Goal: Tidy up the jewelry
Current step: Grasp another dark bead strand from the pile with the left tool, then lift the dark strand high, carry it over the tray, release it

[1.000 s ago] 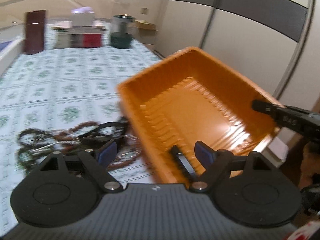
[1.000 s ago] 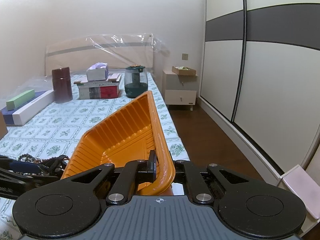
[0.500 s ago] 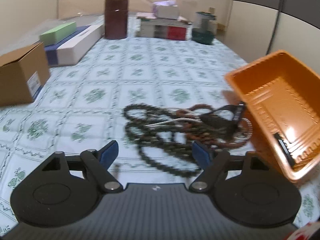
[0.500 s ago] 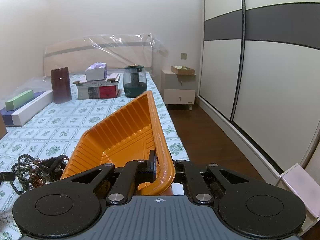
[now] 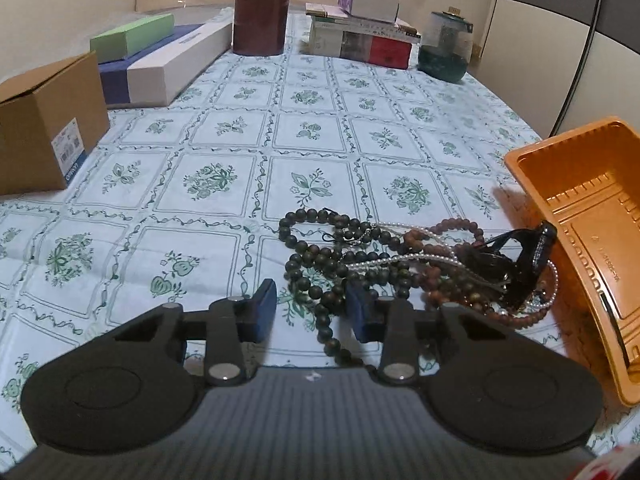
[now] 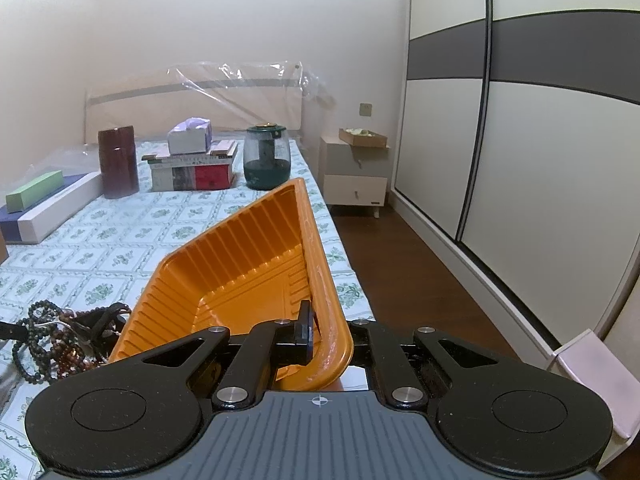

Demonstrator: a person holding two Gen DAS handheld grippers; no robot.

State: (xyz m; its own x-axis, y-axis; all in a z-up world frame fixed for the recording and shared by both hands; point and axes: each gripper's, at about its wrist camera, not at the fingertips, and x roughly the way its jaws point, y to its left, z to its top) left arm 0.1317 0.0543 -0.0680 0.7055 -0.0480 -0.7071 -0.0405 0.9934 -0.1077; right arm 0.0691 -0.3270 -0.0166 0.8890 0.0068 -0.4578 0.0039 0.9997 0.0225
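Left gripper (image 5: 311,307) over the near part of the bed (image 5: 304,136), angled down at a tangled pile of beads (image 5: 360,256). Its jaws have just been closing and stand partly open; a dark green strand (image 5: 326,320) runs between the blue pads (image 5: 266,308), with no visible pad contact. The pile, made up of dark green, reddish-brown and pearl strands with a black piece (image 5: 516,268) on its right side, lies near the bed's right edge, touching the tray's (image 5: 532,160) lower wall.

Right gripper (image 6: 320,332) closed on the tray (image 6: 240,264) rim at its near corner, one finger inside the wall and one outside. The orange tray is tilted, with its open side facing the beads (image 6: 48,336) and one long side raised over the bed's right edge.

Far end of the bed: brown canister (image 5: 261,12), stacked books (image 5: 360,40) with a tissue box (image 5: 370,0) on top, green jar (image 5: 444,48). Left edge: cardboard box (image 5: 44,120) and long flat boxes (image 5: 160,60).
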